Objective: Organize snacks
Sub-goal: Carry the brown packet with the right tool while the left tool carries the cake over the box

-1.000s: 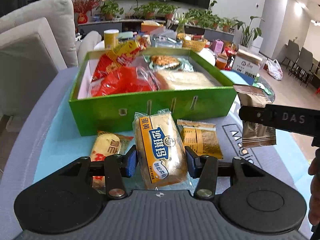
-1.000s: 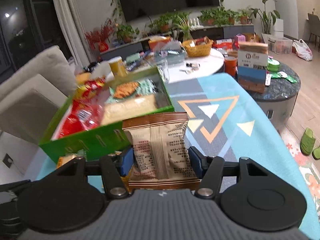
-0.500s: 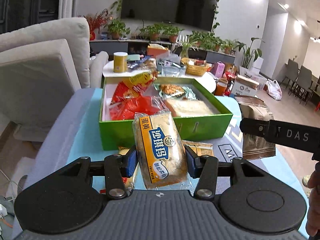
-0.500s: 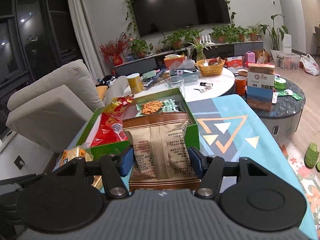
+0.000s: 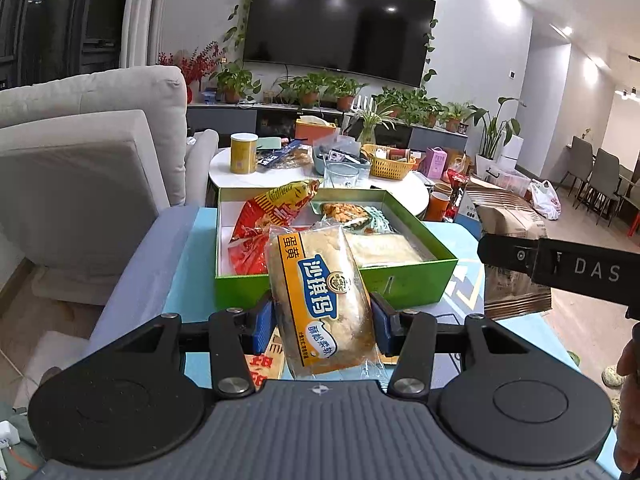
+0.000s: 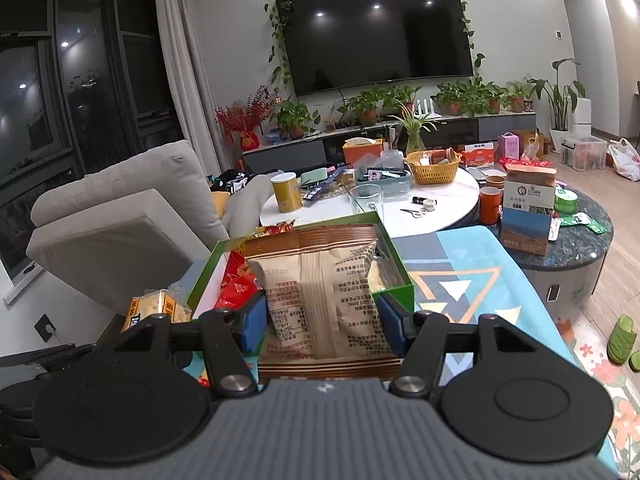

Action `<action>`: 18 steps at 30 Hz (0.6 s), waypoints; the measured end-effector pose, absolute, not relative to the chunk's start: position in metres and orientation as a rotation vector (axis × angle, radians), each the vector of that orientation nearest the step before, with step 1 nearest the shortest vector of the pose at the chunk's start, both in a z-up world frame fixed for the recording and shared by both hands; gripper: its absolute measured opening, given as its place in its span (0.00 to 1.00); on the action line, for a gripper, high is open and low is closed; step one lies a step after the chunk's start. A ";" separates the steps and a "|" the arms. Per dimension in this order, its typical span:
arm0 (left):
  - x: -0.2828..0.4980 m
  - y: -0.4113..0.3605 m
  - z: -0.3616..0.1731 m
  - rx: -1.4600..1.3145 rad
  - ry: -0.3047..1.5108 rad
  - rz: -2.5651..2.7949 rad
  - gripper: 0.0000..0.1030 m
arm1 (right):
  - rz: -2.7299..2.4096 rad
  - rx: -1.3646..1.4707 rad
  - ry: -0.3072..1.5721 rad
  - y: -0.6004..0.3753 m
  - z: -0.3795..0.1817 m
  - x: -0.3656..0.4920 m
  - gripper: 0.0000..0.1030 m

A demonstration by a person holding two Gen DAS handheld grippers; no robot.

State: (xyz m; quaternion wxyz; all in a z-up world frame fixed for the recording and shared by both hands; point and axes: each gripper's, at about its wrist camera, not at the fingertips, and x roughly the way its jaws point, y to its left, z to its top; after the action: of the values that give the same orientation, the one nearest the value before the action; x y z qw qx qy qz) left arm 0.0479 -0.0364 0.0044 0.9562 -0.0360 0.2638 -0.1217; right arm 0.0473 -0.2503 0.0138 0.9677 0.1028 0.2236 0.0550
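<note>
My left gripper (image 5: 322,326) is shut on a yellow-and-blue wrapped cake snack (image 5: 320,300), held in the air in front of the green box (image 5: 336,284). In the box lie red packets (image 5: 256,236) and several other snacks. My right gripper (image 6: 320,320) is shut on a tan and brown snack bag (image 6: 324,296), lifted before the same green box (image 6: 394,292). In the left wrist view the right gripper and its bag (image 5: 512,240) show at the right edge. The yellow snack (image 6: 156,308) shows at the left of the right wrist view.
The box stands on a blue patterned cloth (image 6: 472,276) over a table. More snack packets (image 5: 264,360) lie on the cloth under my left gripper. A grey sofa (image 5: 80,168) stands to the left. Behind is a white round table (image 6: 440,204) with clutter, and a dark round table (image 6: 580,240) at right.
Both grippers have risen with their snacks and tilted up, so the box sits lower and farther away in view. The packets left on the cloth have slipped mostly under the left gripper.
</note>
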 end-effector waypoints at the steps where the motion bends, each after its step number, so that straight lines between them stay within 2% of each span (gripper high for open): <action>1: 0.051 -0.037 0.005 -0.071 0.537 -0.245 0.44 | 0.110 0.207 0.454 -0.250 0.013 0.049 0.61; 18: 0.096 -0.046 0.009 -0.040 0.543 -0.211 0.44 | 0.097 0.223 0.463 -0.253 0.013 0.091 0.61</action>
State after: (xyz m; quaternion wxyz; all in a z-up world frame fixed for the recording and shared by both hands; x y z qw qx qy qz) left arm 0.0964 -0.0458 0.0087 0.9577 -0.0196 0.2676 -0.1039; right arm 0.0914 -0.2534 0.0129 0.9660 0.1103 0.2290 0.0479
